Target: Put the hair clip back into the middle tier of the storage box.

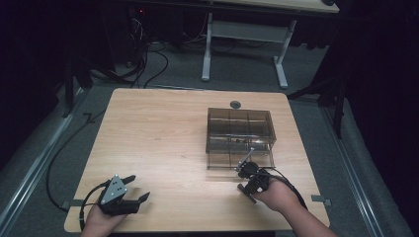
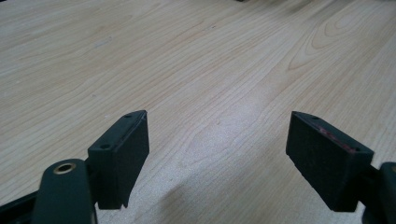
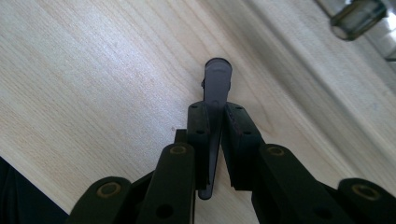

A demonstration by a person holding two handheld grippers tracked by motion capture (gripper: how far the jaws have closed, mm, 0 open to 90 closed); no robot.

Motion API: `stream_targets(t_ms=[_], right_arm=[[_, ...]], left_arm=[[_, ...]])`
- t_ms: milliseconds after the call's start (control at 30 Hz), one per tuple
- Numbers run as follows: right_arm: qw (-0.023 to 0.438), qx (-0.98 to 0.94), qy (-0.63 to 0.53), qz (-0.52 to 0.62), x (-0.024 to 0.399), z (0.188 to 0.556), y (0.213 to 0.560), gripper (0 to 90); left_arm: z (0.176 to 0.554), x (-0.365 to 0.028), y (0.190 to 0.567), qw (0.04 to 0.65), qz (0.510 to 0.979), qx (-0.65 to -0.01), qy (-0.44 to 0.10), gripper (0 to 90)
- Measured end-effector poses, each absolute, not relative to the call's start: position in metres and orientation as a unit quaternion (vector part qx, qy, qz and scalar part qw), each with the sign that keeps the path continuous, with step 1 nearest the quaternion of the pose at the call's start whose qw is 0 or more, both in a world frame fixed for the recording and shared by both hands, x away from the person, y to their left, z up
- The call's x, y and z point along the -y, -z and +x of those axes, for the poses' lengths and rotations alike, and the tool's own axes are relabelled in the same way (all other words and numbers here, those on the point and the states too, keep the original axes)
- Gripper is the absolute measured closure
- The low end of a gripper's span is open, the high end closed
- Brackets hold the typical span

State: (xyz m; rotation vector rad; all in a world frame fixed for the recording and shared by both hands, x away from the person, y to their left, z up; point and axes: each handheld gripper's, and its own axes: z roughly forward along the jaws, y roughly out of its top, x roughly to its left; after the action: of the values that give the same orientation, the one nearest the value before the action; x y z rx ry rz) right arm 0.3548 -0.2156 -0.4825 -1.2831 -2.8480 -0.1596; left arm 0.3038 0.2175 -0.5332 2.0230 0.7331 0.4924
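Note:
A smoky clear compartment box [image 1: 212, 133] stands on the right half of the wooden table [image 1: 158, 133]. Just in front of it, my right gripper [image 1: 245, 170] is shut on a thin dark translucent strip [image 1: 247, 158] that angles up toward the box's front wall. In the right gripper view the strip [image 3: 217, 79] stands edge-on between the jaws of the right gripper [image 3: 215, 116], its rounded end sticking out past them. My left gripper [image 1: 137, 189] rests near the table's front left edge. In the left gripper view it [image 2: 217, 158] is open, with bare wood between its pads.
A round grey grommet [image 1: 235, 104] sits at the table's far edge behind the box. Tape marks lie at the front corners [image 1: 321, 200]. A clear corner of the box [image 3: 359, 18] shows top right in the right gripper view. Beyond the table stands a white-legged desk [image 1: 207, 49].

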Motion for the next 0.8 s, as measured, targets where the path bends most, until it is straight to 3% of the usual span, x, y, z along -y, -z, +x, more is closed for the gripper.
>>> stream_targets(t_ms=[800], right_arm=[[-0.001, 0.91, 0.059, -0.41, 0.225, 0.364, 0.446, 81.8]], left_arm=[[0.304, -0.218, 0.533, 0.45, 0.818, -0.298, -0.198, 21.8]])
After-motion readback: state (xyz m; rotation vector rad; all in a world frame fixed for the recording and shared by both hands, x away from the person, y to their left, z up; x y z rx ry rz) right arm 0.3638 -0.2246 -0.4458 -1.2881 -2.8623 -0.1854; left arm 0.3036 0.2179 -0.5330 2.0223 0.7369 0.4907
